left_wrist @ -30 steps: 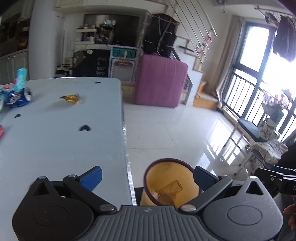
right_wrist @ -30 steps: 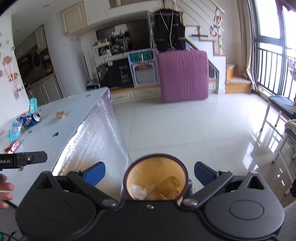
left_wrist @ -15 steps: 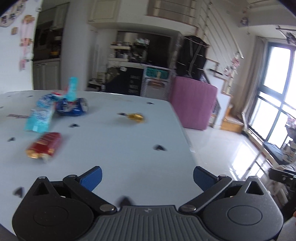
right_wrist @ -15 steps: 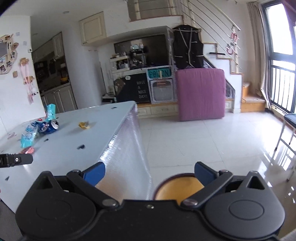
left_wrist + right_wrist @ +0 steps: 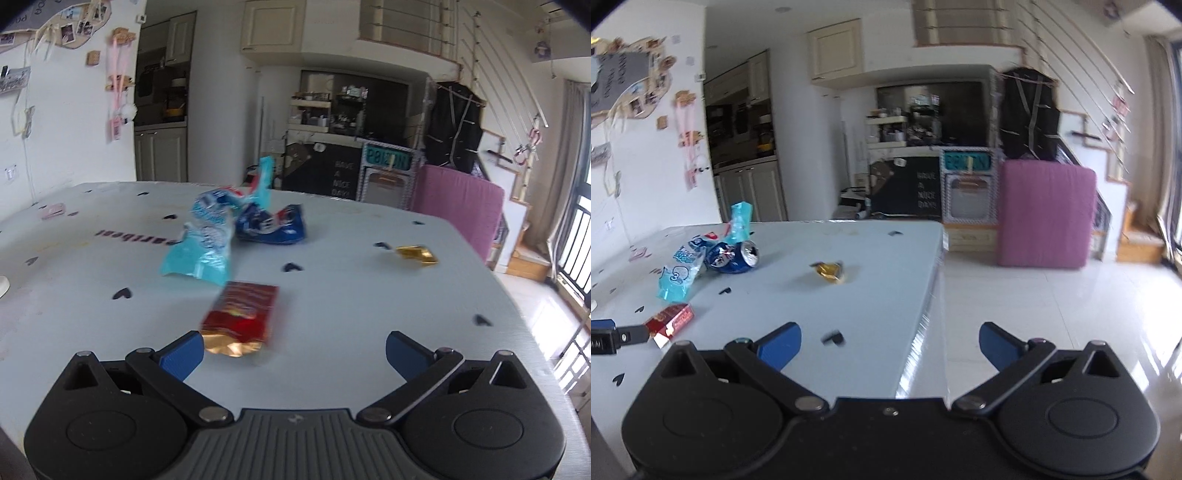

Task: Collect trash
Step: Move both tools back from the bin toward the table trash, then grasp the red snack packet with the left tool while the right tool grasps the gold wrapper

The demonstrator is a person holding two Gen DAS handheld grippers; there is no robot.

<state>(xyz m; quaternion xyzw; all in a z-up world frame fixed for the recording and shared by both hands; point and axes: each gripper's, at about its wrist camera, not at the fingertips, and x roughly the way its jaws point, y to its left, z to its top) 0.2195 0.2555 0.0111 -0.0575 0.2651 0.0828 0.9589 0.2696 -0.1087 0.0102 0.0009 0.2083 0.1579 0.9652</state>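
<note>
Red snack wrapper (image 5: pixel 242 314): light, crinkly; I am holding my left gripper (image 5: pixel 293 349) wide open, empty, judging its gold end easiest to pinch.

White walls (image 5: pixel 798 122), glossy tiled floor (image 5: pixel 1052 314), daylight.

Both of our grippers were spread wide and carried nothing.
Our left gripper (image 5: pixel 294 350) hovered low above the table's near edge with its blue pads far apart; our right gripper (image 5: pixel 889 345) hung over the table's right edge, jaws equally parted and level.
</note>
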